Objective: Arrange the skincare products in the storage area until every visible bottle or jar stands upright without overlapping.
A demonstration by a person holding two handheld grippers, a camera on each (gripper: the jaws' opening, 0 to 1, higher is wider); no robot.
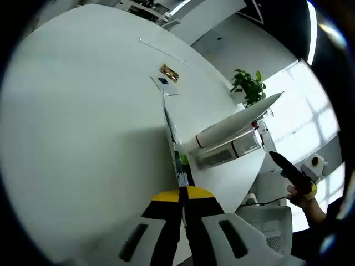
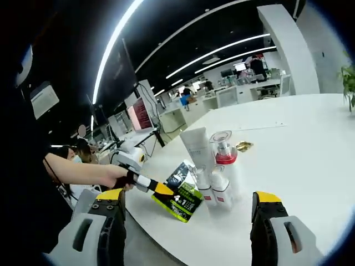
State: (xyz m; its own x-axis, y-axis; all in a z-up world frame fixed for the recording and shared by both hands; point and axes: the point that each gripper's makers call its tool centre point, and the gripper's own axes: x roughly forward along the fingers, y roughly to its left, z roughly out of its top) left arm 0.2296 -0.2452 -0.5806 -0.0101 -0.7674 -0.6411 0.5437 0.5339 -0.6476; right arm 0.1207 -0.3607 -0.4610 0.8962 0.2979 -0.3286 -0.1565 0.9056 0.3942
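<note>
Left gripper [image 2: 158,189]: jaws closed on a green-and-black sachet [image 2: 180,198] at the white bench [image 2: 310,138] edge; beside the sachet, a white tube [image 2: 198,146], a clear-capped bottle [image 2: 201,180] and a red-collared pump bottle [image 2: 224,166] are seen upright, closely grouped; right gripper [image 2: 188,235]: jaws spread wide, nothing held.

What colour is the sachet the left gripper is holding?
Black and bright green with white print, clearest in the right gripper view: the sachet in the left gripper.
</note>
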